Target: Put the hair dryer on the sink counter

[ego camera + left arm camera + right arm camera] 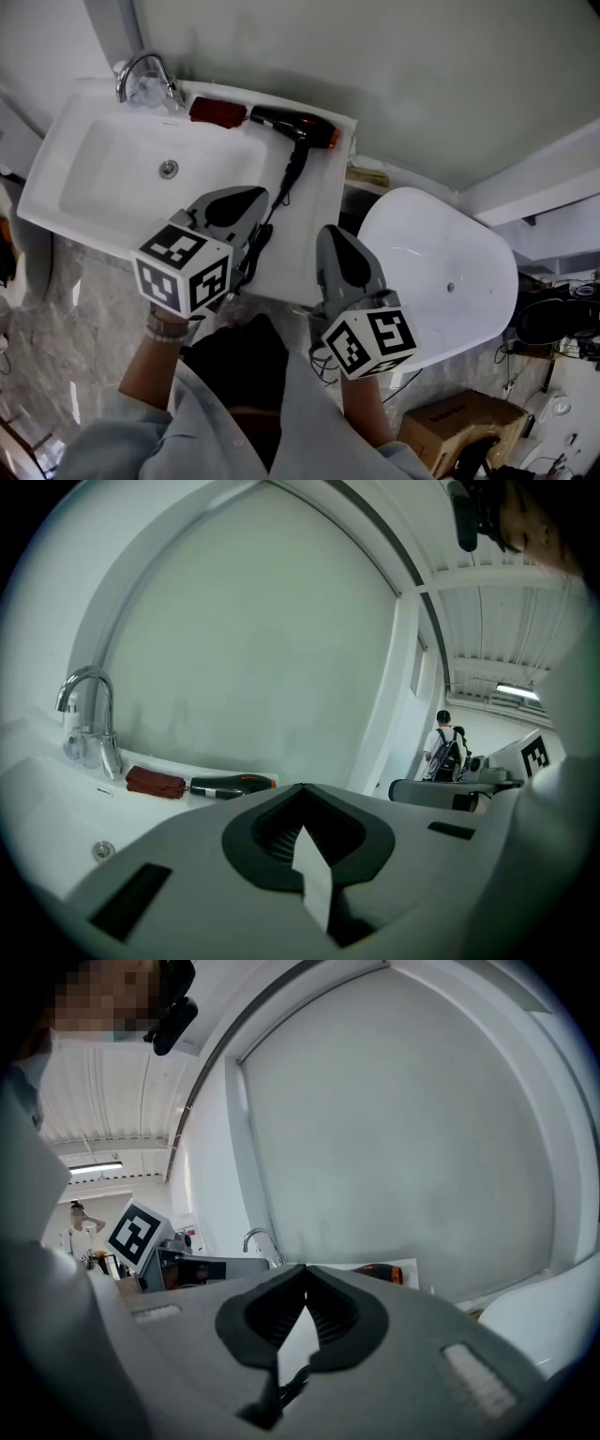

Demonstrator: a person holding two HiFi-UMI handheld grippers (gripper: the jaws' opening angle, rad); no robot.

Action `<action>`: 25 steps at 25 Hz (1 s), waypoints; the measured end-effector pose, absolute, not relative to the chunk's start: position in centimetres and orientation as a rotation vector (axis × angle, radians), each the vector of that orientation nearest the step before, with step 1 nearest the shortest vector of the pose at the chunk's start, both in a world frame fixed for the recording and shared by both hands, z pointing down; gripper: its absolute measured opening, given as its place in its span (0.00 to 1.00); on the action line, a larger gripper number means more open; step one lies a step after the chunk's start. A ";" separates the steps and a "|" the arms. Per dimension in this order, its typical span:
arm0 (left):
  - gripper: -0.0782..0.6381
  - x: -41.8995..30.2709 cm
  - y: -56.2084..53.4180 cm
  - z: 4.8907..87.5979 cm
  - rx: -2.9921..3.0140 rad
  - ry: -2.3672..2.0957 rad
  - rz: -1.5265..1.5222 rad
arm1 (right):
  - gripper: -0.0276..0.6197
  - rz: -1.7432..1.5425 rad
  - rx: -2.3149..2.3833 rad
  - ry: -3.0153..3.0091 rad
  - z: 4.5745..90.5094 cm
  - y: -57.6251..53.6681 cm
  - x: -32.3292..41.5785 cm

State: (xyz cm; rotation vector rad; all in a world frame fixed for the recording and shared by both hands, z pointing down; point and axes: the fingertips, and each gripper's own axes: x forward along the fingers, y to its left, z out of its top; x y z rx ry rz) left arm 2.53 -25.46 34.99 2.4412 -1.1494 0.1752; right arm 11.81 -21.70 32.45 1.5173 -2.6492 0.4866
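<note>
The black hair dryer [295,127] with an orange end lies on the white sink counter [314,220] at its back right corner. It also shows small in the left gripper view [230,786] and the right gripper view [380,1273]. Its black cord [281,192] trails forward over the counter to the front edge. My left gripper [246,197] [302,789] hovers over the counter's front, beside the cord, shut and empty. My right gripper [336,234] [305,1269] sits just right of the counter's edge, its jaws together; a bit of black cord shows below them.
A chrome faucet [145,80] stands at the basin's back. A red pouch [217,111] lies left of the dryer. A white oval fixture [441,281] stands close on the right, a cardboard box [459,422] beyond it. A person [445,747] stands far off.
</note>
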 end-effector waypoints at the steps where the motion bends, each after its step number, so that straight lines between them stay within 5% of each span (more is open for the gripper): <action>1: 0.12 2.2 -25.1 34.9 2.446 -1.150 0.174 | 0.04 0.482 1.518 -2.649 32.4 -21.4 11.4; 25: 0.12 -4.1 -16.3 32.9 2.558 -1.090 0.110 | 0.04 0.420 1.631 -2.571 32.0 -14.1 6.8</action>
